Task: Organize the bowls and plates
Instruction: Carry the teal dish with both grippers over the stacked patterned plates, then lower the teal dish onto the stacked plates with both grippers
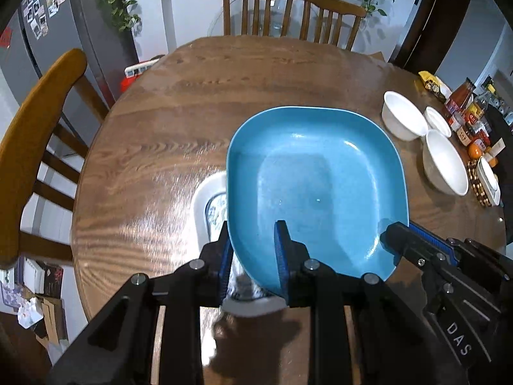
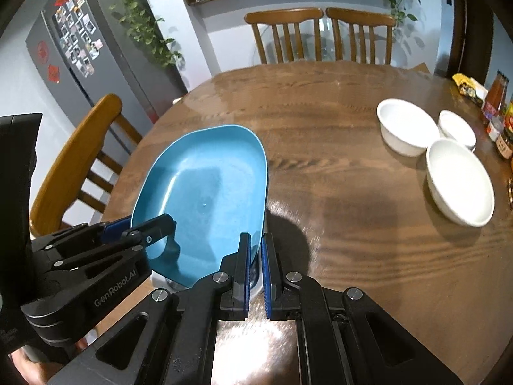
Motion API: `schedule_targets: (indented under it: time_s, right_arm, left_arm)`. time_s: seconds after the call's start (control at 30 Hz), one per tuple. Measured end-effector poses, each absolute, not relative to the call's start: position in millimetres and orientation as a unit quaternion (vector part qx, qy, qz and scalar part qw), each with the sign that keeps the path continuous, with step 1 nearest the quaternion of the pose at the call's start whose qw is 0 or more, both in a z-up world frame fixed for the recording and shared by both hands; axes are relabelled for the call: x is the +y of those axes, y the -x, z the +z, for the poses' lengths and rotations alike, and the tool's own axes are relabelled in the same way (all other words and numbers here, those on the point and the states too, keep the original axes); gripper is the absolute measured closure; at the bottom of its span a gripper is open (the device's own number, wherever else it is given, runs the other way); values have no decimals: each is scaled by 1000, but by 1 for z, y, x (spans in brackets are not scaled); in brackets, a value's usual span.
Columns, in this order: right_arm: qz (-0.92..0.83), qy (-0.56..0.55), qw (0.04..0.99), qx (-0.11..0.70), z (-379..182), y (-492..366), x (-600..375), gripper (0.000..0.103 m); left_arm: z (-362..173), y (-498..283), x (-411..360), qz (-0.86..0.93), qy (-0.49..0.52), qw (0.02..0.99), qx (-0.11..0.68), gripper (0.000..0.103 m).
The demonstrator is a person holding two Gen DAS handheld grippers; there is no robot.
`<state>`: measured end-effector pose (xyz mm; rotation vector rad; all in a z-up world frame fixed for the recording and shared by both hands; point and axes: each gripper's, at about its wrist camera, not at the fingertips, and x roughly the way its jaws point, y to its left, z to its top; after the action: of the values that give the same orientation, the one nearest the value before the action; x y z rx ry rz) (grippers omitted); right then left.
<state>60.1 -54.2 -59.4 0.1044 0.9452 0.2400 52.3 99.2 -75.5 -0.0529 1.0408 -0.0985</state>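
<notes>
You've got the blue plate (image 1: 315, 186) pinched at its near rim by both tools: left gripper (image 1: 253, 256) clamped on its near-left edge, right gripper (image 2: 256, 258) clamped on its near-right edge; the plate sits tilted over a white patterned plate (image 1: 208, 202) on the table (image 1: 154, 134). 3 white bowls (image 2: 405, 130) stand well apart, to the blue plate's right. Risks, imo: thin rim grips w/ a slick glaze, so the plate may slip or pivot; if 1 hand lets go early it drops onto the white plate & chips; uneven pulls could twist it loose.
</notes>
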Motion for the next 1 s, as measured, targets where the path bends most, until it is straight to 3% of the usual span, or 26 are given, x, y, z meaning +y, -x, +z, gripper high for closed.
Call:
schedule_targets:
  time_s: [1.0]
  right_arm:
    - [105,-32,842,529,-119,-85,-35,95]
  left_arm:
    - [-139,-65,103,-24,4,827,562,80]
